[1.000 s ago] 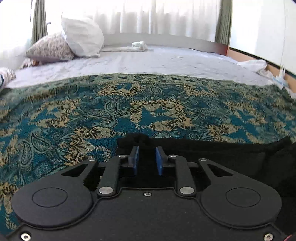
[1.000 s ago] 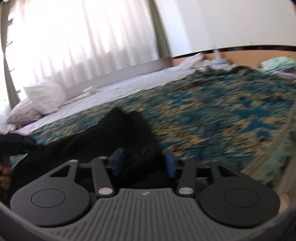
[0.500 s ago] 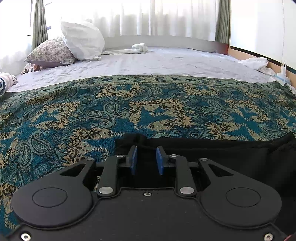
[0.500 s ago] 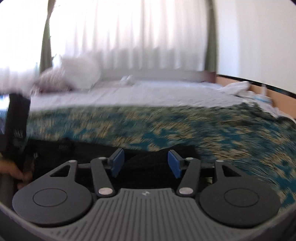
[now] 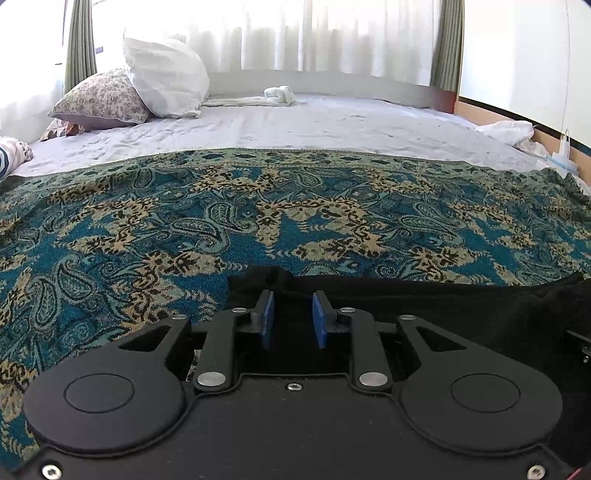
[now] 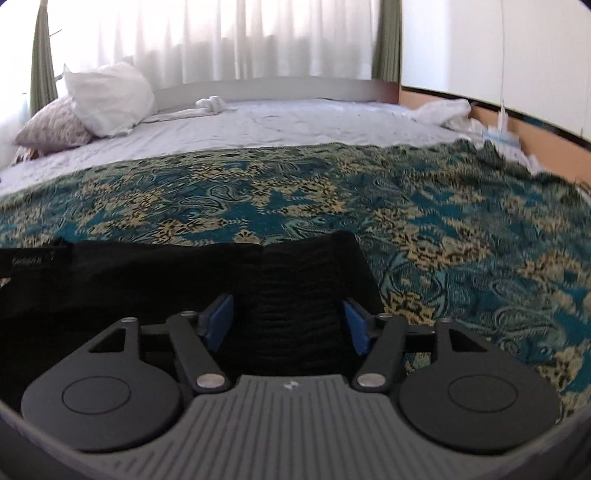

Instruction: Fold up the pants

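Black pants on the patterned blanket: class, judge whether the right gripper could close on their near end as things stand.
Probably yes. The right gripper is open with the ribbed end of the black pants lying between its blue pads, and nothing shows between them on the blanket.

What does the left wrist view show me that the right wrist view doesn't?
Only the left wrist view shows the left gripper, pads narrowly apart over a bunched corner of the black pants, plus a striped item at the far left edge.

Only the right wrist view shows the right gripper, wide open over the ribbed end of the pants, and a printed label at their left.

Both show the patterned blanket, white pillow, floral pillow and curtains.
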Demonstrator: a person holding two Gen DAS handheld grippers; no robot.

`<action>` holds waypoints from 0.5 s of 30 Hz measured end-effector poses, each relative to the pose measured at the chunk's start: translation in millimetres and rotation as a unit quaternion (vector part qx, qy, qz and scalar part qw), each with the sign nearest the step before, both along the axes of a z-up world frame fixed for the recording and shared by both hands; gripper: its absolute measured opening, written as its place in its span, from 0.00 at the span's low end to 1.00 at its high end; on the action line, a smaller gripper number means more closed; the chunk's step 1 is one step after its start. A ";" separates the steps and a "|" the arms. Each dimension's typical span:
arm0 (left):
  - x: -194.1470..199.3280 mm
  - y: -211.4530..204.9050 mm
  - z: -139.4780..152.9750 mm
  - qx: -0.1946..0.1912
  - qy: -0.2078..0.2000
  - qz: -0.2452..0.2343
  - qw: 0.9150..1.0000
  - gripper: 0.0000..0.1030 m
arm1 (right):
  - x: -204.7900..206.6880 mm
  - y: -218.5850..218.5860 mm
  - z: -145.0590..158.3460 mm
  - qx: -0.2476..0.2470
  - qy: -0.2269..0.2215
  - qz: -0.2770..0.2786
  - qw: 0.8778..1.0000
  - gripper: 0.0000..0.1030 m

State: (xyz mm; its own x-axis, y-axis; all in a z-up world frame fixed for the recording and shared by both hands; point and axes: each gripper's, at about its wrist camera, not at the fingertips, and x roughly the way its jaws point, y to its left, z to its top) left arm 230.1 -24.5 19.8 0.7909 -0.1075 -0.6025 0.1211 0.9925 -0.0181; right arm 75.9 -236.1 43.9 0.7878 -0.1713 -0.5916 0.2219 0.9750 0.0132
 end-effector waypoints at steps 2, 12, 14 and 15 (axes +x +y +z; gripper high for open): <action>-0.1 -0.3 0.0 0.000 0.000 0.000 1.000 0.22 | 0.6 -2.7 -1.0 0.009 0.001 -0.002 1.000 0.74; -0.3 -0.9 0.2 0.002 0.000 0.000 1.000 0.22 | 3.7 -14.2 -6.0 0.050 0.004 -0.004 0.999 0.80; -0.3 -1.3 0.2 0.003 0.000 0.001 1.000 0.22 | 4.2 -14.3 -7.1 0.053 0.003 -0.001 0.999 0.82; -0.2 -1.7 0.2 0.004 0.000 0.002 1.000 0.22 | 4.8 -14.7 -7.8 0.055 0.003 -0.001 0.998 0.83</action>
State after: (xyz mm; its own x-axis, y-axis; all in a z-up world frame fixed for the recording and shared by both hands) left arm 229.9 -26.2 20.0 0.7918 -0.1001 -0.6026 0.1180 0.9930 -0.0099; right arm 80.7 -250.8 36.1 0.7840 -0.1059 -0.6116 0.2237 0.9673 0.1193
